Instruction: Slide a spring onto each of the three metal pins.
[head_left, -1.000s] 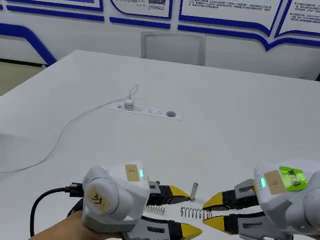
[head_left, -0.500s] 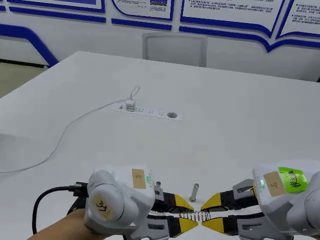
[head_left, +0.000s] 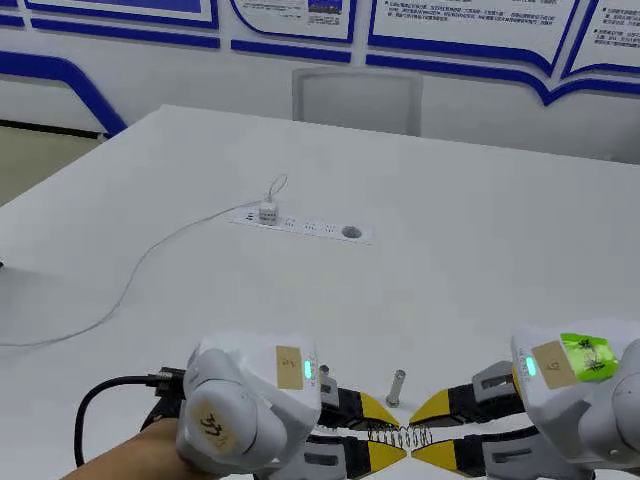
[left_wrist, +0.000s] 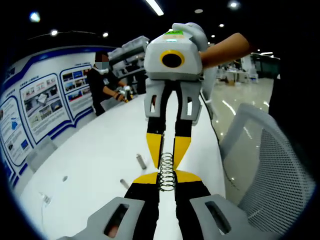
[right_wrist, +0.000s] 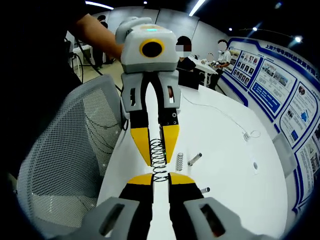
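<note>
The left hand-held gripper (left_wrist: 166, 178) and right hand-held gripper (right_wrist: 160, 178) are each pinching one end of a spring (head_left: 400, 436) above the counter (head_left: 450, 280), beside an upright metal pin (head_left: 396, 386). Align the coil's bore over the pin tip before releasing.

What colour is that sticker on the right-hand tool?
The sticker is bright green, clearest in the head view.

White tabletop (head_left: 480, 250) w/ grey chair (head_left: 356, 98) at far edge; wall (head_left: 150, 72) behind has blue-trimmed info boards (head_left: 450, 20). Mesh chair (right_wrist: 65, 150) near side, ceiling strip lights (left_wrist: 154, 7) on.
</note>
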